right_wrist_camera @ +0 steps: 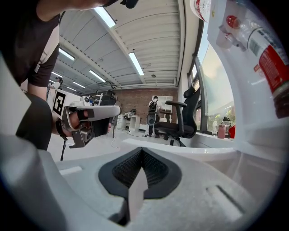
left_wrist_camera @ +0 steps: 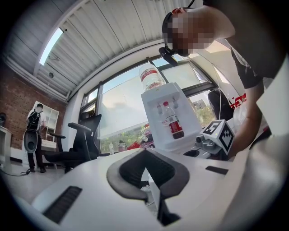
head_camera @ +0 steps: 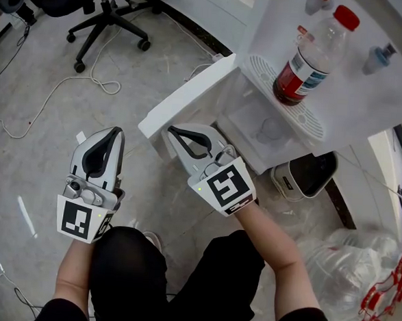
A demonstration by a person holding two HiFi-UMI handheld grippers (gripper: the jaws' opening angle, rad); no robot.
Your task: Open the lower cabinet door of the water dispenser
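The white water dispenser (head_camera: pixel 398 95) stands at the upper right, with a red-capped bottle (head_camera: pixel 311 61) on its drip tray. Its lower cabinet door (head_camera: pixel 192 94) is swung out to the left, and the white compartment (head_camera: pixel 265 130) behind it shows. My right gripper (head_camera: pixel 177 132) is shut and empty, its tips just below the door's free corner; whether they touch it I cannot tell. My left gripper (head_camera: pixel 114 134) is shut and empty, over the floor left of the door. The left gripper view looks past its closed tips (left_wrist_camera: pixel 145 153) to the dispenser (left_wrist_camera: pixel 158 119). In the right gripper view, the door's edge (right_wrist_camera: pixel 189 143) runs beyond the closed tips (right_wrist_camera: pixel 142 151).
A black office chair (head_camera: pixel 102 5) and loose cables (head_camera: pixel 90 83) are on the floor at the upper left. A small white bin (head_camera: pixel 303 177) sits beside the dispenser's base, with clear plastic bags (head_camera: pixel 358 263) at the lower right. The holder's black-clad knees (head_camera: pixel 179 278) are below the grippers.
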